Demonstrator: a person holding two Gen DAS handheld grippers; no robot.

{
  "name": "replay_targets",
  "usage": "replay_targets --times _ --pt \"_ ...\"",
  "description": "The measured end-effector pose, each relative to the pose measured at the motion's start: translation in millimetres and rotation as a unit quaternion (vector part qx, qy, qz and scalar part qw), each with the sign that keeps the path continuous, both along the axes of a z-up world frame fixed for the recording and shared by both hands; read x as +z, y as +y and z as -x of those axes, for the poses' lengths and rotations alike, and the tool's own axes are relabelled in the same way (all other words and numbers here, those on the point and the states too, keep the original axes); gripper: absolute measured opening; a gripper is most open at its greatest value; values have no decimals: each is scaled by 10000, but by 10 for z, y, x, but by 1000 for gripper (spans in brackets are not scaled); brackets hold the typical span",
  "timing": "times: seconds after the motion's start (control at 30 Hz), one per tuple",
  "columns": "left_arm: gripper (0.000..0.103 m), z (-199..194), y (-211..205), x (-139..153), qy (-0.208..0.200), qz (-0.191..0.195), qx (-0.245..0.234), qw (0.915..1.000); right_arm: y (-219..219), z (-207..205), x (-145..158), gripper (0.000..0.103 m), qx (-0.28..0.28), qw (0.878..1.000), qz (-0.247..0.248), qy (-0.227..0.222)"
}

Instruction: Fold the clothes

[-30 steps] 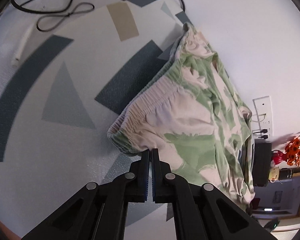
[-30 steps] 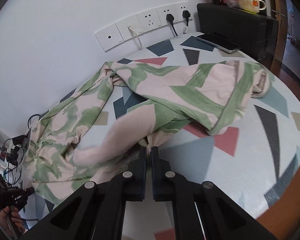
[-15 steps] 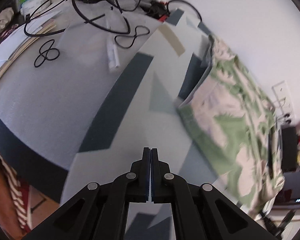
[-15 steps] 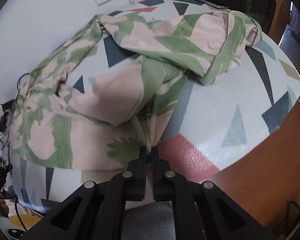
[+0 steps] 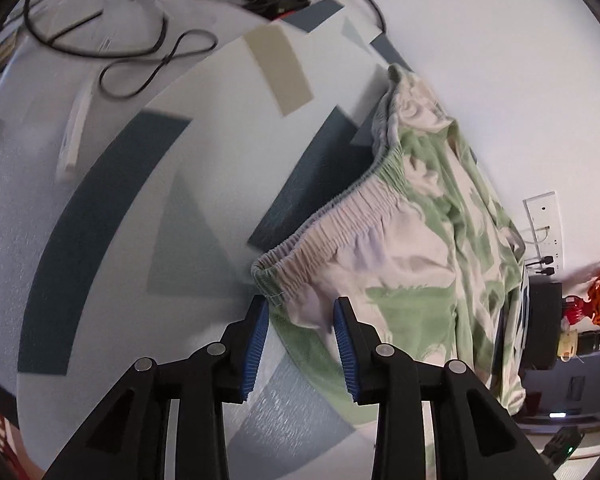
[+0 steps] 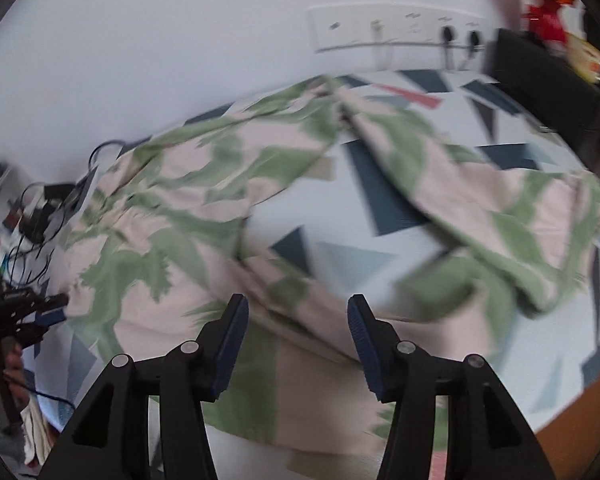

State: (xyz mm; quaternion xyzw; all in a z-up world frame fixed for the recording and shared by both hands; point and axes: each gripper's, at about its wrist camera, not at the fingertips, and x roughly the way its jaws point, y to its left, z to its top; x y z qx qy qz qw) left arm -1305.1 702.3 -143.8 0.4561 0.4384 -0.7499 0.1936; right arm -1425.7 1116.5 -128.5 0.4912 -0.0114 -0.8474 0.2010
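A: Where are the pink cotton trousers with green leaf print [image 5: 412, 248]?

B: They lie spread on the round table with the white cloth of coloured triangles [image 5: 148, 184], the gathered elastic waistband [image 5: 332, 216] near the left gripper [image 5: 300, 328], the 2 legs opening apart toward the wall sockets [image 6: 400, 28].

A: How will they handle?

B: I think soft, light and limp. Better to pinch the thick waistband corner and a leg hem.

A: And the claws?

B: Both point steeply down. The left gripper's jaws are opening, the waistband corner between them, not pressed. The right gripper [image 6: 298, 332] is opening also, over blurred fabric, released.
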Motion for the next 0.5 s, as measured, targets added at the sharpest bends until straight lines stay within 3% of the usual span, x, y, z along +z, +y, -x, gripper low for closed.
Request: replay_targets --times 0.07,0.1,0.13,0.3,0.33,0.37,0.43,0.5 --pt "32 68 35 21 -11 153 -126 9998 -195 74 -94 55 204 9997 75 -148" --pt "21 86 43 -1 -1 161 -121 9998 -280 125 -119 55 278 9995 51 -161" --pt "3 86 37 -21 -4 146 -94 9998 -363 178 -140 55 345 9993 16 -161" --pt "2 2 77 -10 -22 363 40 9993 -690 467 -242 55 540 9982 -148 -193" --pt "2 -31 88 -15 -25 415 69 9991 -735 519 -254 58 558 9981 -216 -152" --pt "2 -78 94 -19 -32 461 99 9989 -778 567 -265 72 576 9979 -293 -98" --pt "2 -193 88 -9 -65 551 155 9983 -864 665 -287 83 613 9971 -447 8" --pt "2 -273 102 -4 -116 627 193 9978 -947 760 -300 86 661 9961 -571 88"
